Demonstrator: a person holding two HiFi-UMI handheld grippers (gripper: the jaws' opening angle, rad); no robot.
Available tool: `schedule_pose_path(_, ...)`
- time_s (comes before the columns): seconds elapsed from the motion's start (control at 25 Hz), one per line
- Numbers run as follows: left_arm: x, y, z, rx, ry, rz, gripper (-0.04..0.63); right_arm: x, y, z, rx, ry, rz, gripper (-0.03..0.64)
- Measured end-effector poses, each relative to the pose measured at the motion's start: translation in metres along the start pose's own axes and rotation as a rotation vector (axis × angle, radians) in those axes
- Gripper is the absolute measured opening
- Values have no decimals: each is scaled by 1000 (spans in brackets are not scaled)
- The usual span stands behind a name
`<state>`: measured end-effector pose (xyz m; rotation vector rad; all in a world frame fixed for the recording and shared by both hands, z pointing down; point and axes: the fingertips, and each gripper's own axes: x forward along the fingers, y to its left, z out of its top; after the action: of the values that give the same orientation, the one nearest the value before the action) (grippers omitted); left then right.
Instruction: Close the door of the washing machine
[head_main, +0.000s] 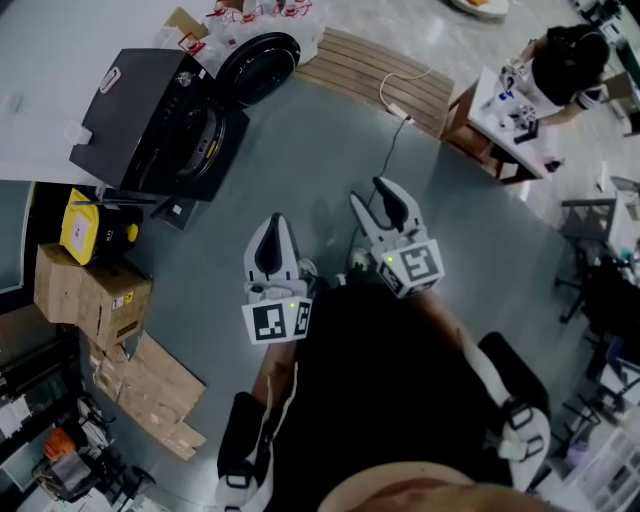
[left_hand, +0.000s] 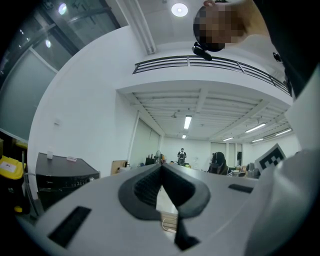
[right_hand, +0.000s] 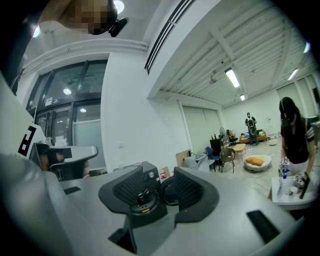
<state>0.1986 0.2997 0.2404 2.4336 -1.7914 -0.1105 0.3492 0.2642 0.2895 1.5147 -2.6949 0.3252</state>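
Note:
The black washing machine (head_main: 150, 110) stands on the grey floor at the upper left of the head view, its round door (head_main: 258, 65) swung open to the right of the drum. Both grippers are held well short of it, apart from it. My left gripper (head_main: 276, 222) is shut, its pads meeting with nothing between them (left_hand: 161, 167); the machine (left_hand: 64, 176) shows at that view's left edge. My right gripper (head_main: 367, 192) is open and empty. In the right gripper view the machine (right_hand: 142, 186) and its open door (right_hand: 170, 192) appear far off between the jaws (right_hand: 157, 172).
Stacked cardboard boxes (head_main: 92, 298) and a yellow device (head_main: 84, 226) sit along the left wall. A slatted wooden platform (head_main: 382, 68) with a white cable lies behind the machine. A person works at a desk (head_main: 500, 110) at the upper right; a chair (head_main: 590, 260) stands at the right.

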Motion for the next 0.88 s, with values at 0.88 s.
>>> schedule_pose_path(0.88, 58, -27, -24, 5, 18, 18, 6, 34, -54, -7, 12, 17, 71, 172)
